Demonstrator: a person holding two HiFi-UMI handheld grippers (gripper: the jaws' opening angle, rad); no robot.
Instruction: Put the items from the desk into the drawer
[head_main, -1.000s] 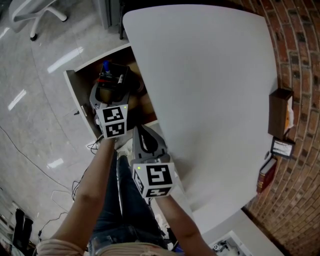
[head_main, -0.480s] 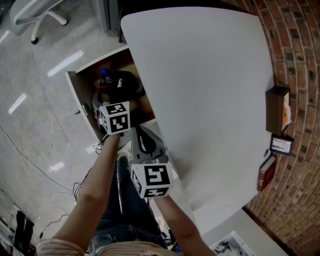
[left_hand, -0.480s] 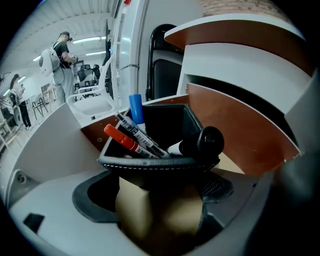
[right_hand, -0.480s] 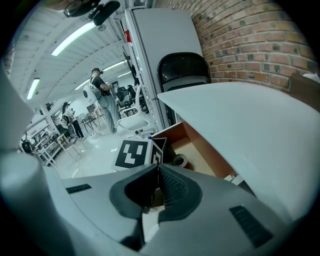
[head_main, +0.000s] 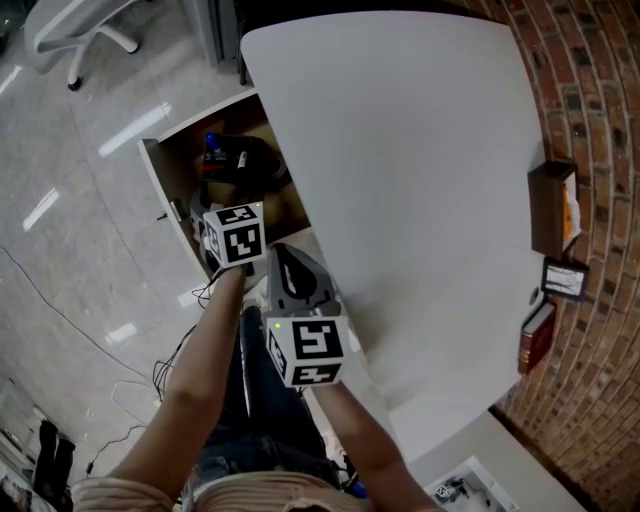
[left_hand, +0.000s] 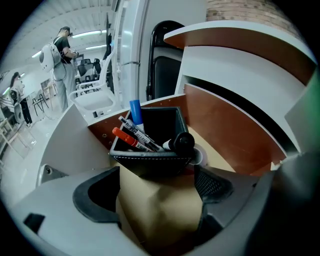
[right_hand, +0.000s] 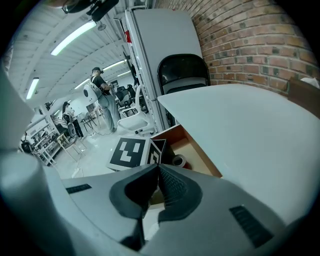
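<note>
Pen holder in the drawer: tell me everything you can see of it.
The pen holder is a black square box, leather-like, with pale stitching along its rim. It stands upright on the tan floor of the open drawer and holds a red-capped marker, a blue-capped marker and other pens. A tape roll sits close beside it. The left claw is open, jaws apart just short of the holder, not gripping it.

The left gripper (left_hand: 155, 187) and right gripper (right_hand: 158, 172) had pale grey moulded bodies; their black pads (left_hand: 212, 184) were cross-hatched; each carried a white cube (head_main: 235, 235) printed with black square markers; the person wore blue jeans (head_main: 255, 420) and a pale top (head_main: 150, 495).
</note>
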